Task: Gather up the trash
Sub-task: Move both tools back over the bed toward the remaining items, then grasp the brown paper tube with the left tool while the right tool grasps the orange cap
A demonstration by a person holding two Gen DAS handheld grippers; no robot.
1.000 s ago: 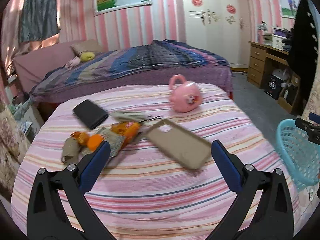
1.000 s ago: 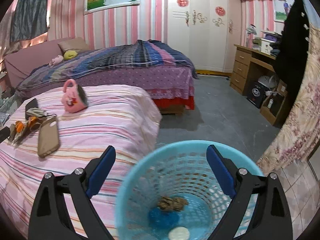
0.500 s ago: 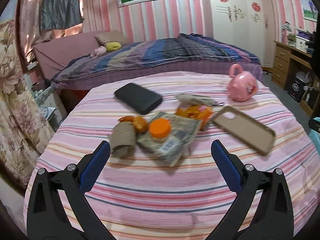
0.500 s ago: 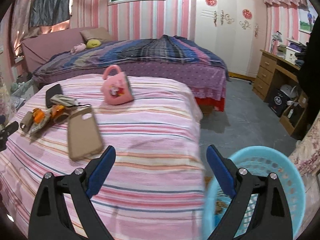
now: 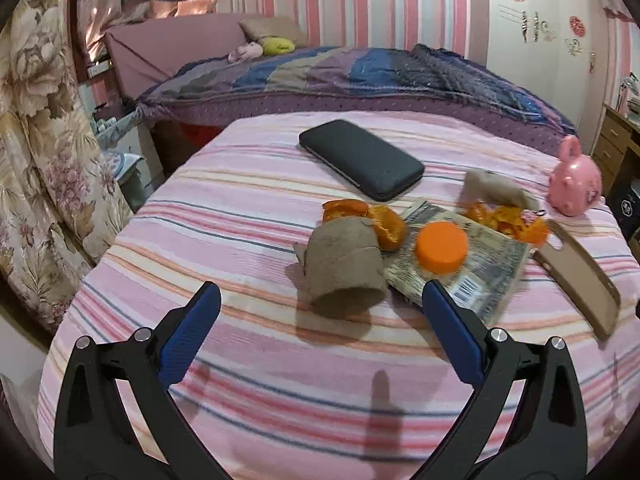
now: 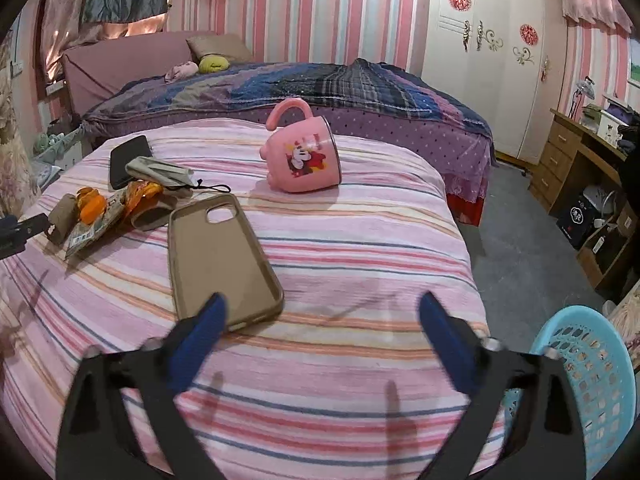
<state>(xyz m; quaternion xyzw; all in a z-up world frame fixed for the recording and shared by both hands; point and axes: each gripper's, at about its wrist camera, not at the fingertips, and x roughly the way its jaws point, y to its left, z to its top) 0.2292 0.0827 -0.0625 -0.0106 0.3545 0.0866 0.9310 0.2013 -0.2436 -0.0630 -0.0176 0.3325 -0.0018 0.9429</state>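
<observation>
On the pink striped bed lies a heap of trash: a brown cardboard tube, orange peels, an orange cap on a printed wrapper, and a crumpled orange packet. My left gripper is open and empty, just short of the tube. My right gripper is open and empty above the bed, right of a tan phone case. The heap shows at far left. A blue trash basket stands at lower right.
A black phone lies behind the heap. A pink Minnie mug lies on its side. A grey mask rests by the phone. A second bed stands behind; a desk and floor lie to the right.
My left gripper has swung left and closed in on the trash heap, now nearest the tube. My right gripper has turned left from over the basket to above the bed.
</observation>
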